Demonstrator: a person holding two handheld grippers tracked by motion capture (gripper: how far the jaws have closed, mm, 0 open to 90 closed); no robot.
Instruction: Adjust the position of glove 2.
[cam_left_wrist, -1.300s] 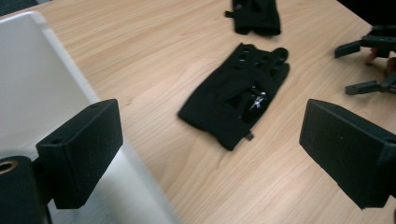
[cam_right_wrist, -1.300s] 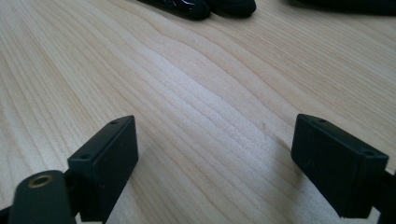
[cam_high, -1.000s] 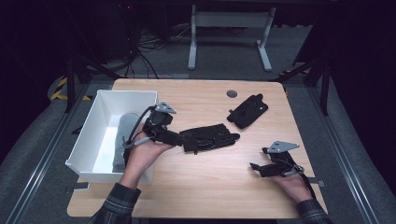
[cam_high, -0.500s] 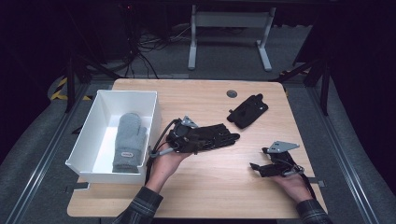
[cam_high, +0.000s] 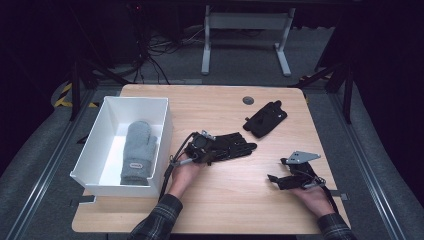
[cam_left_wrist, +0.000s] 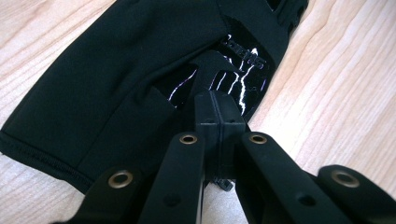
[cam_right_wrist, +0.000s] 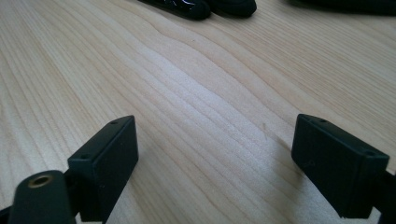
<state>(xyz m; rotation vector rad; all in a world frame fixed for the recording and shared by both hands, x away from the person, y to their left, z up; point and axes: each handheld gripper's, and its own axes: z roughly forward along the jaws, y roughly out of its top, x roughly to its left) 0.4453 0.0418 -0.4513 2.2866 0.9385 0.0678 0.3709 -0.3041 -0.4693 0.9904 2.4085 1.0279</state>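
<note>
A black glove (cam_high: 235, 147) lies flat at the table's middle, its cuff toward the person. My left gripper (cam_high: 210, 150) is down on it. In the left gripper view the jaws have just been closing and now stand together at the gripper's tip (cam_left_wrist: 218, 100), with a small fold of the black glove (cam_left_wrist: 116, 70) pinched between the pads. A second black glove (cam_high: 265, 120) lies farther back to the right. A grey mitten (cam_high: 139, 150) rests inside the white bin (cam_high: 165, 125). My right gripper (cam_high: 277, 179) stands open low over bare wood (cam_right_wrist: 215, 154), apart from everything.
The white bin stands at the table's left edge, close beside my left hand. A dark round grommet (cam_high: 248, 100) sits near the back edge. Black glove fingertips (cam_right_wrist: 196, 7) show far ahead in the right gripper view. Bare wood lies between the two grippers.
My left gripper moved right and down, from over the bin onto the middle black glove, and its jaws closed. The mitten now lies uncovered in the bin. The right gripper stayed put.
</note>
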